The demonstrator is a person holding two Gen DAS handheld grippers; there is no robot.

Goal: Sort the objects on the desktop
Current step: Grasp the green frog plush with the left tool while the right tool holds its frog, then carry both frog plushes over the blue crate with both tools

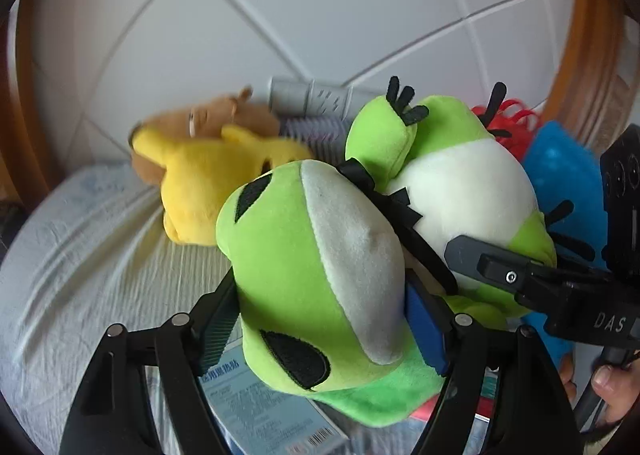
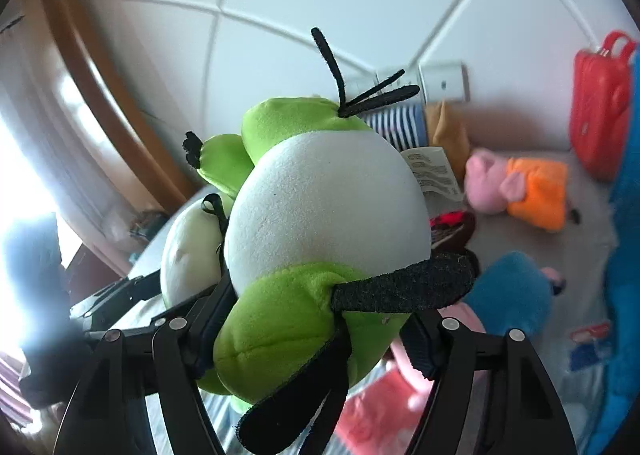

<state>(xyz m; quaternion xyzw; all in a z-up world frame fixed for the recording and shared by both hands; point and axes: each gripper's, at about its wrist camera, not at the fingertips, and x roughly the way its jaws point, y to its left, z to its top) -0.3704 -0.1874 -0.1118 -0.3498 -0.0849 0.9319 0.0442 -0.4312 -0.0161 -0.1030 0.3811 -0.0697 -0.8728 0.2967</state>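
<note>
A green frog plush is hanging in the air above the grey-sheeted bed, gripped from both ends. The left gripper is pinching the frog's head, its pads pressing into the green fabric on either side. The right gripper is clamping the frog's lower body, just below its white belly, with a black felt foot sticking out past one pad. Behind the frog, a bear plush in a yellow shirt is lying on the bed near a grey wall fitting. To the frog's right in the right wrist view, a pink pig plush in orange is resting near a red toy case.
</note>
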